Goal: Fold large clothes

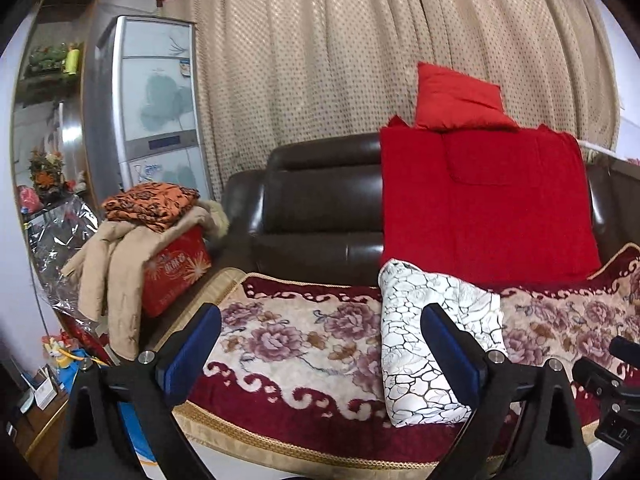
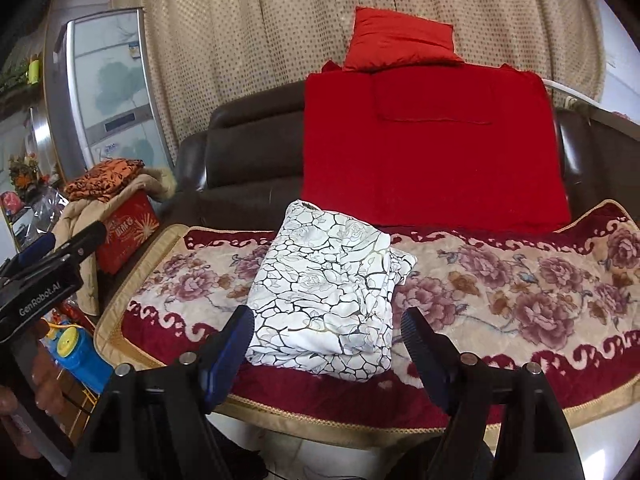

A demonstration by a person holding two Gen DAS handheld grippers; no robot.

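White cloth [image 2: 326, 300] with a black crackle print lies folded in a compact bundle on the floral cover [image 2: 520, 292] of the sofa seat, near its front edge. Left gripper [image 1: 320, 344] hovers before the seat with jaws spread wide and nothing between them; the bundle sits just inside its right finger [image 1: 452, 344]. Right gripper [image 2: 328, 344] is likewise released, its two blue-padded fingers flanking the near edge of the bundle without touching it. Behind the bundle a red throw [image 2: 432, 152] drapes over the brown leather backrest [image 2: 248, 140], and a red cushion [image 2: 400, 40] rests on top against the dotted beige curtain [image 2: 260, 20]. Left of the sofa stands a red box [image 1: 176, 272] bearing a beige coat [image 1: 116, 264] and a folded orange patterned cloth [image 1: 152, 204]; a silver fridge [image 1: 156, 100] stands behind. Low in the right wrist view, a blue and yellow toy [image 2: 76, 352] lies on the floor beside the seat.
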